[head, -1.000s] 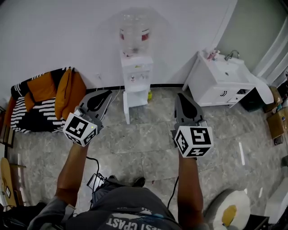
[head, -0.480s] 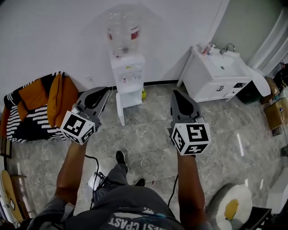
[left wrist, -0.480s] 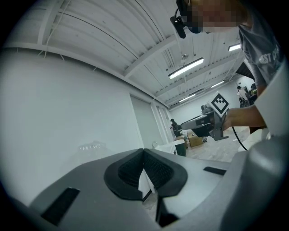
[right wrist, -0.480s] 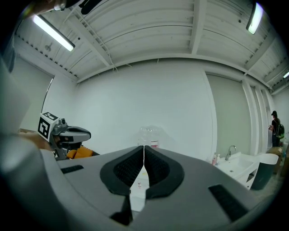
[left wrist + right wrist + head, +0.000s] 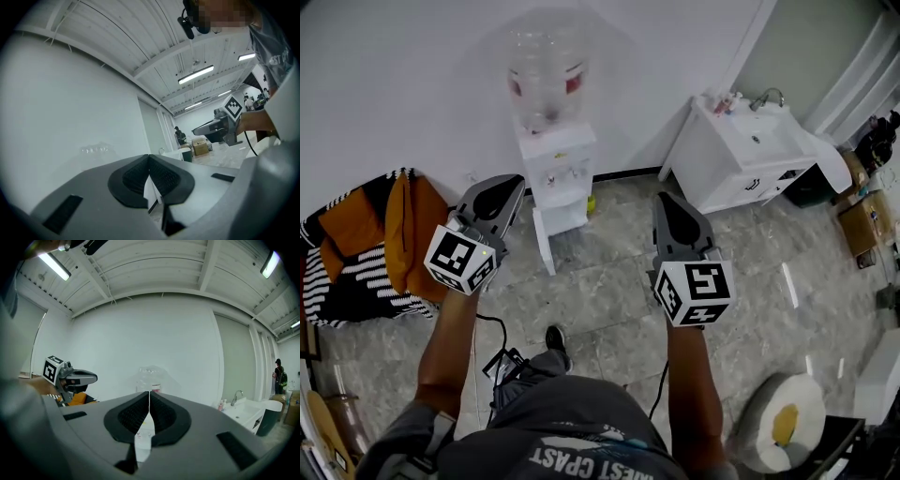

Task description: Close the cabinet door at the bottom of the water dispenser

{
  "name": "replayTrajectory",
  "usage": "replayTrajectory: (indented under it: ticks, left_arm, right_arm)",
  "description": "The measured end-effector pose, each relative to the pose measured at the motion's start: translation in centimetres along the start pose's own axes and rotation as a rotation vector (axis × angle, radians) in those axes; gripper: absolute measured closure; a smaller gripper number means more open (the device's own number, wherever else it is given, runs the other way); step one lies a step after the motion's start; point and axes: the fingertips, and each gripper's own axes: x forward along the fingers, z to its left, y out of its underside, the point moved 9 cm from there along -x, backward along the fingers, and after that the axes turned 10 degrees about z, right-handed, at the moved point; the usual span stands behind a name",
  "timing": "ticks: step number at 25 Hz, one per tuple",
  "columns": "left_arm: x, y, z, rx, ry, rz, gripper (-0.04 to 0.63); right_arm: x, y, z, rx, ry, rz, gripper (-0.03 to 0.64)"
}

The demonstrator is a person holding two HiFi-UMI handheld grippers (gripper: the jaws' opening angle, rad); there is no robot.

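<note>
Over the last second the person has walked toward the water dispenser point(image 5: 553, 173), and it now looms larger in the head view, ahead of the fingers and between the two grippers. The left gripper point(image 5: 514, 186) has come much nearer to it: the dispenser stands just beyond and to the right of the left fingers, no longer well apart. The right gripper point(image 5: 662, 202) has been carried forward too, and in its own view the dispenser's white body shows straight ahead through the slit under its fingers.

Both pairs of fingers are pressed together with nothing between them, so I judge that a push will do the job, not a grasp. The cabinet door point(image 5: 544, 242) at the dispenser's foot still stands swung open toward the person, close below and to the right of the left fingers but untouched. The approach is nearly done; the closing itself has not begun.

As for containers, the clear water bottle point(image 5: 546, 70) sits upside down on top, its water level too faint to judge. The open cabinet point(image 5: 567, 220) shows only a pale interior; its contents cannot be made out. Beyond the right fingers, the washbasin unit point(image 5: 750, 155) carries a few small bottles by the tap.
</note>
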Motion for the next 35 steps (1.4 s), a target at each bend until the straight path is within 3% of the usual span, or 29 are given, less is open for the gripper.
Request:
replayTrajectory:
  ticks: [12, 21, 28, 35]
  left_arm:
    - [2.5, 3.1, 8.1, -0.030, 0.038, -0.032, 0.580]
    - [2.7, 4.0, 11.8, -0.057, 0.005, -0.065, 0.580]
    - [3.4, 5.2, 13.2, -0.066, -0.042, -0.016, 0.580]
    - [5.1, 7.3, 14.7, -0.086, -0.141, 0.081, 0.580]
  right_arm:
    - [7.3, -2.7, 2.7, -0.024, 0.047, 0.029, 0.588]
    - [11.4, -4.4, 3.8, -0.051, 0.034, 0.038, 0.588]
    - [16.0, -3.8, 2.3, -0.021, -0.016, 0.043, 0.588]
    - [22.3, -2.4, -0.4, -0.001, -0.104, 0.046, 0.588]
